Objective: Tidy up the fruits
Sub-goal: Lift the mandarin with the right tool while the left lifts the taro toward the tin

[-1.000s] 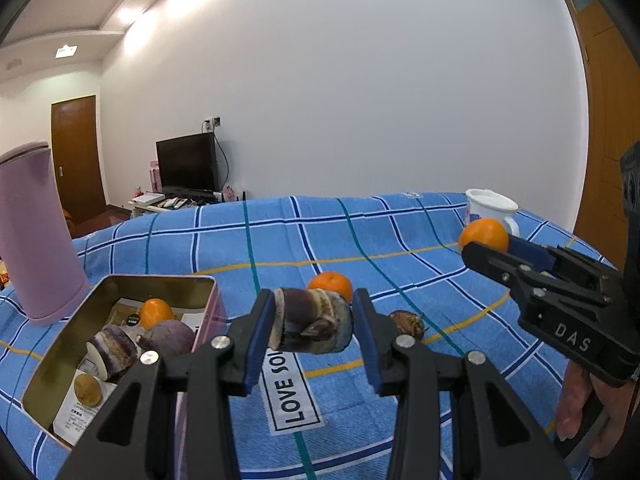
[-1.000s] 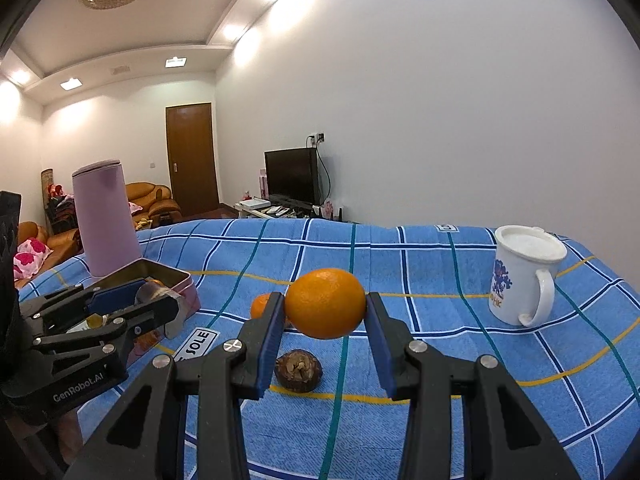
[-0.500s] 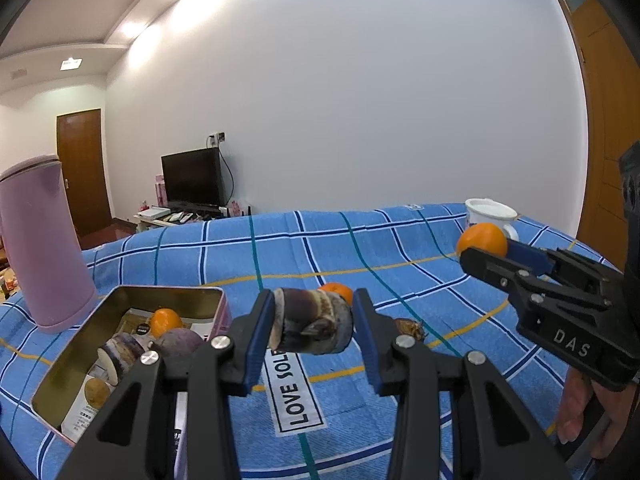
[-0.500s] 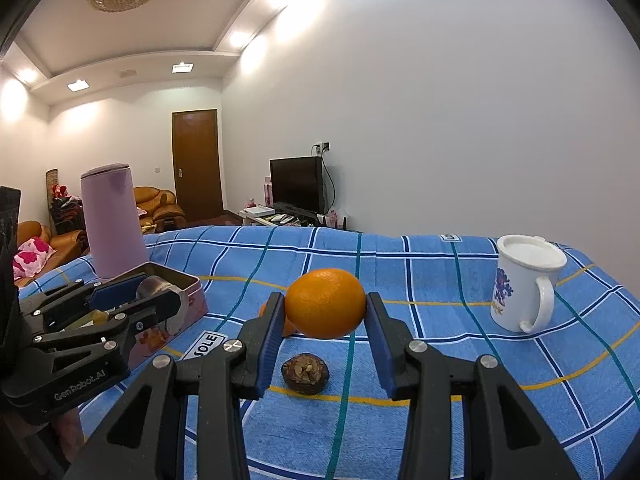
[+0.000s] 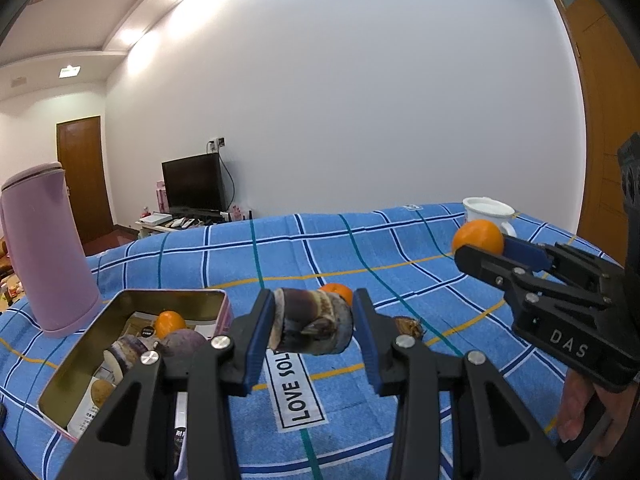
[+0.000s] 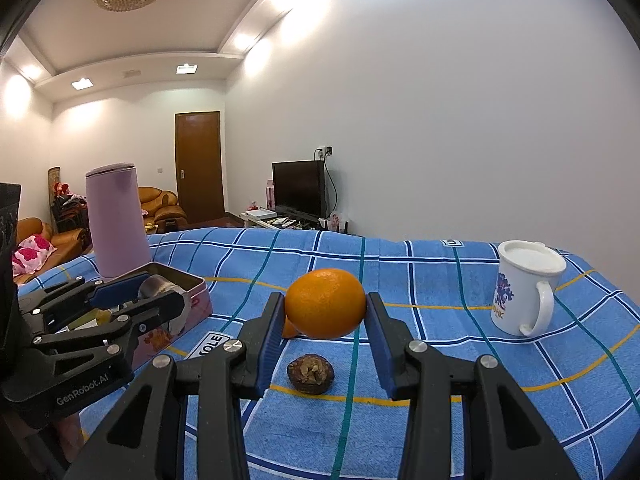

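Both grippers have tipped up slightly, nothing else shifts. Left gripper [image 5: 312, 330] fingers clamp a purple sugarcane piece [image 5: 311, 326] just right of the tin [image 5: 80, 350]; right gripper [image 6: 325, 316] fingers pinch an orange [image 6: 325, 309] above the bed [image 6: 440, 276]. Neither fruit is boxed yet.

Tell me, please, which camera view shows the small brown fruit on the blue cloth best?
The right wrist view: the brown fruit lies whole and unobstructed on the cloth, below the held orange. In the left wrist view only part of it shows, behind one finger of the left tool.
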